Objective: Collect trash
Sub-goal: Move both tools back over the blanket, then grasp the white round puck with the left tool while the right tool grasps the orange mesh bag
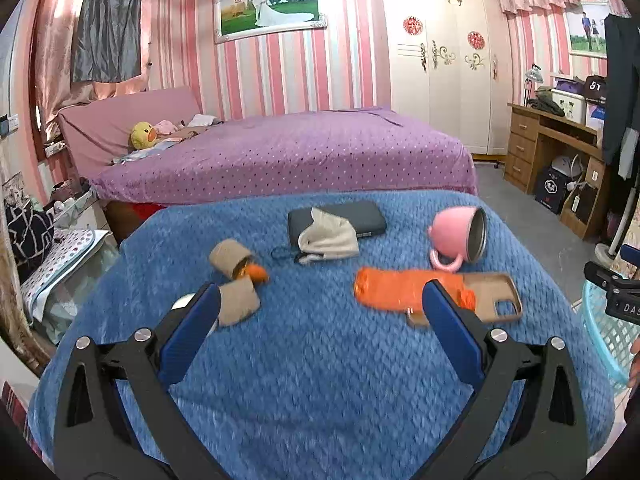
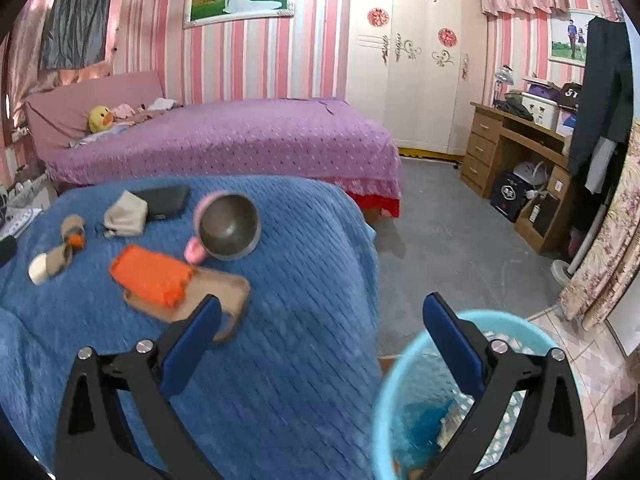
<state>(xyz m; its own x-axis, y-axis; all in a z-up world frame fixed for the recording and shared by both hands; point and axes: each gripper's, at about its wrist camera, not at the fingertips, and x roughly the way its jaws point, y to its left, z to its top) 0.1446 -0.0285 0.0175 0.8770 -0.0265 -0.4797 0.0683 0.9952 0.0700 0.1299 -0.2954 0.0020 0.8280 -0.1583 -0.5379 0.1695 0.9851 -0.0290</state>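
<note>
On the blue blanket (image 1: 320, 360) lie two brown cardboard tubes (image 1: 232, 258), (image 1: 239, 304) with an orange scrap (image 1: 256, 271) between them, and an orange wrapper (image 1: 400, 290) lying across a tan phone case (image 1: 496, 298). My left gripper (image 1: 320, 304) hovers open over the blanket, nothing between its blue pads. My right gripper (image 2: 320, 314) is open and empty above the rim of a light blue mesh basket (image 2: 400, 364), which holds blue and tan scraps. The right view also shows the wrapper (image 2: 152, 276), the case (image 2: 224, 288) and the tubes (image 2: 60, 256).
A pink mug (image 1: 460, 236) lies on its side near the wrapper. A beige face mask (image 1: 328, 236) rests on a dark power bank (image 1: 360, 216). Beyond are a purple bed (image 1: 300, 152), a white wardrobe (image 1: 440, 60) and a wooden desk (image 1: 552, 140). Grey floor (image 2: 460, 248) lies right of the blanket.
</note>
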